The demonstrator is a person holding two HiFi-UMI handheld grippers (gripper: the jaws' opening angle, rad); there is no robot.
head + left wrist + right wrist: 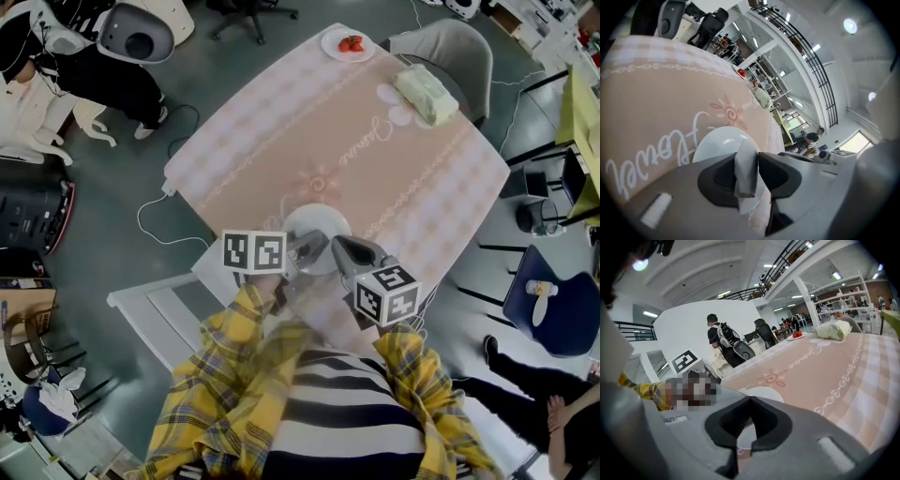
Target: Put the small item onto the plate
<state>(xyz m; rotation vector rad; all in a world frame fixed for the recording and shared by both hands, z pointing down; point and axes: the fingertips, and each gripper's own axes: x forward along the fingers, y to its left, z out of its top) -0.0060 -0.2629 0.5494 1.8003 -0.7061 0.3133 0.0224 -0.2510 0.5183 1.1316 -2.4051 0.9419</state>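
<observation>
A white plate (317,223) sits near the front edge of the pink-clothed table (375,178). In the left gripper view a small pale grey item (746,166) stands upright between my left gripper's (748,174) jaws, just above the plate's (717,140) near rim. Both pads touch the item. In the head view my left gripper (315,248) reaches over the plate's near side. My right gripper (343,249) is close beside it, and its jaws meet with nothing between them (749,401). Past those jaws the plate (765,393) shows.
At the table's far end are a small plate holding something red (349,44) and a pale green packet (427,94). A grey chair (455,42) stands behind them. A white chair (164,309) is at my left. People stand in the background.
</observation>
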